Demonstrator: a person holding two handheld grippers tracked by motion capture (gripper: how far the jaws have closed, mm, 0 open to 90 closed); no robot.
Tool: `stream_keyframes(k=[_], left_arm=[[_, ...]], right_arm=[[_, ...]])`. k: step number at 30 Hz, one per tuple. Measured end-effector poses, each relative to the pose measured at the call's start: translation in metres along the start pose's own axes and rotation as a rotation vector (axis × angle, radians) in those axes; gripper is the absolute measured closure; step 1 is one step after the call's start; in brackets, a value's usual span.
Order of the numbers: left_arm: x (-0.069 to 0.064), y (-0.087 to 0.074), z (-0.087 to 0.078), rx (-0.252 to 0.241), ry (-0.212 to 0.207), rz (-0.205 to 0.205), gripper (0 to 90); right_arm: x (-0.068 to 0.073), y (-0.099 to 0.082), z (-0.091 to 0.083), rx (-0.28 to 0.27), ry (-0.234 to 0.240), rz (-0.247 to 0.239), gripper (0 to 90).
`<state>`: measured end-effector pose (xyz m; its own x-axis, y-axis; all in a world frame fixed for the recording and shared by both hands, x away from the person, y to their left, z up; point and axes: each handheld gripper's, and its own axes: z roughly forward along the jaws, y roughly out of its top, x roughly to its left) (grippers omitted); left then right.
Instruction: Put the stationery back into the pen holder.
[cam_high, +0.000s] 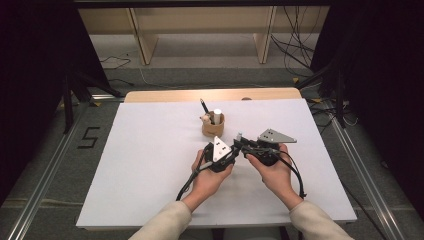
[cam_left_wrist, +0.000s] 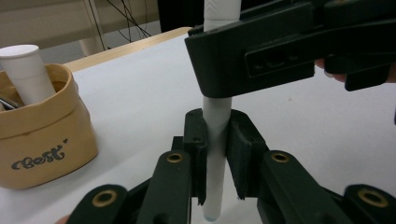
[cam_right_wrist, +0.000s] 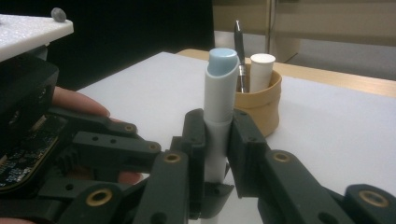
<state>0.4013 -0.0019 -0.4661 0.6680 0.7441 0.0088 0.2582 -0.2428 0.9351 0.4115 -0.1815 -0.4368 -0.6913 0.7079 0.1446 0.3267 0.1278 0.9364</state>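
both grippers meet on one white marker (cam_right_wrist: 219, 116), which stands upright above the white table (cam_high: 150, 165), on the person's side of the tan holder (cam_high: 213, 126) and near it. left gripper (cam_left_wrist: 215, 158) has its jaws pressed together on the marker's lower barrel; in the left gripper view the pads squeeze it from both sides, with the pale blue tip showing just below them. right gripper (cam_right_wrist: 215, 140) sits higher on the same barrel, its jaws flanking the part just under the pale blue cap (cam_right_wrist: 222, 63). the pads look to be against the barrel, though how firmly they press is hard to judge.

the marker's long axis runs up and down, square to both pairs of jaws, so the two grips stack one above the other along it. from the holder, the left gripper lies straight toward the person and the right gripper a little off to the side. the holder already carries a dark pen (cam_high: 205, 107) and a white tube (cam_high: 217, 116).

the relation that matters is the stacking along the axis: i judge that any pull apart, or a hand-over, must run along that upright line, since sideways force would bend the marker between the two grips.
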Motion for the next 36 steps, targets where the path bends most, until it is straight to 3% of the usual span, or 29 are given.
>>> stream_keyframes(k=[6,14,23,32,36], left_arm=[[0.007,0.0,-0.002,0.005,0.021,-0.018,78.5],[0.021,-0.001,-0.007,-0.003,0.061,-0.033,78.4],[0.027,-0.003,-0.01,-0.004,0.074,-0.034,78.4],[0.032,-0.002,-0.013,-0.006,0.087,-0.029,78.4],[0.032,-0.001,-0.014,-0.013,0.093,-0.021,78.4]], right_arm=[[-0.001,0.0,-0.001,0.011,-0.015,-0.016,54.2],[-0.006,-0.005,-0.009,0.041,-0.048,-0.029,40.6],[-0.021,-0.023,-0.02,0.119,-0.098,-0.034,36.3],[-0.023,-0.04,-0.027,0.209,-0.114,-0.059,33.0],[-0.025,-0.044,-0.033,0.216,-0.125,-0.056,32.2]])
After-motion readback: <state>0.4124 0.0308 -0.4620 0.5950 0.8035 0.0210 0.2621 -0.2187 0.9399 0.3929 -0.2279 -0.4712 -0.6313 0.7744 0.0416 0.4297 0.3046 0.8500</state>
